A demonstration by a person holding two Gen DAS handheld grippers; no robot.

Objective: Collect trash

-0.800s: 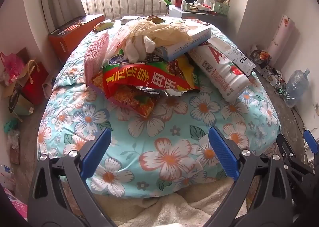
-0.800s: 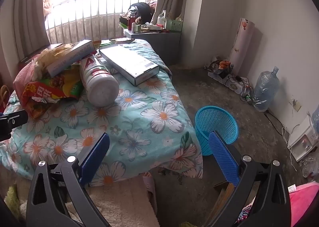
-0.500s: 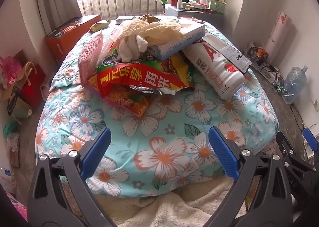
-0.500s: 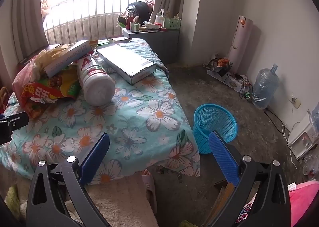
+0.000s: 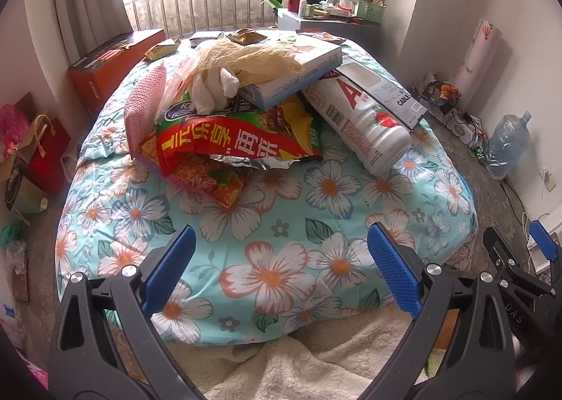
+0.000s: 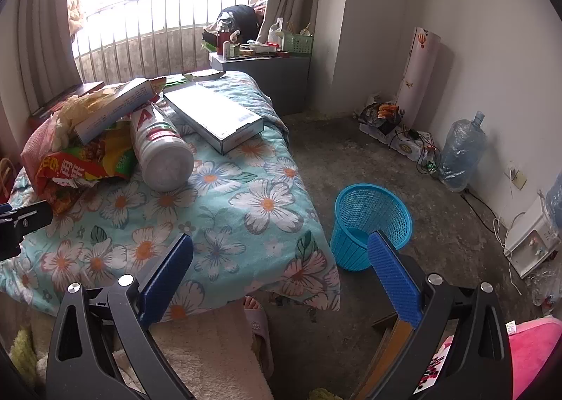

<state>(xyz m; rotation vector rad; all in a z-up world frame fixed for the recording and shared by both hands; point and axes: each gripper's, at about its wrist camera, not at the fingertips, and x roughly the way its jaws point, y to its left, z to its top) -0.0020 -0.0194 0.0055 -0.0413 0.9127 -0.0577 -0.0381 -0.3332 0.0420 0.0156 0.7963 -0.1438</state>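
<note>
Bedroom clutter: the trash pile (image 5: 239, 111) sits on the quilt (image 5: 274, 234), far of both grippers. Left gripper (image 5: 281, 270) faces it squarely and is nearer; right gripper (image 6: 281, 270) sees it far left. Both are spread wide, empty. Basket (image 6: 372, 220) stands right.

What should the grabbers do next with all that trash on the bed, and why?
Probably move the left gripper forward to the red snack bag. Both grippers' jaws are open and empty, that bag is the nearest piece in the pile, and the blue basket waits empty on the floor beside the bed.
</note>
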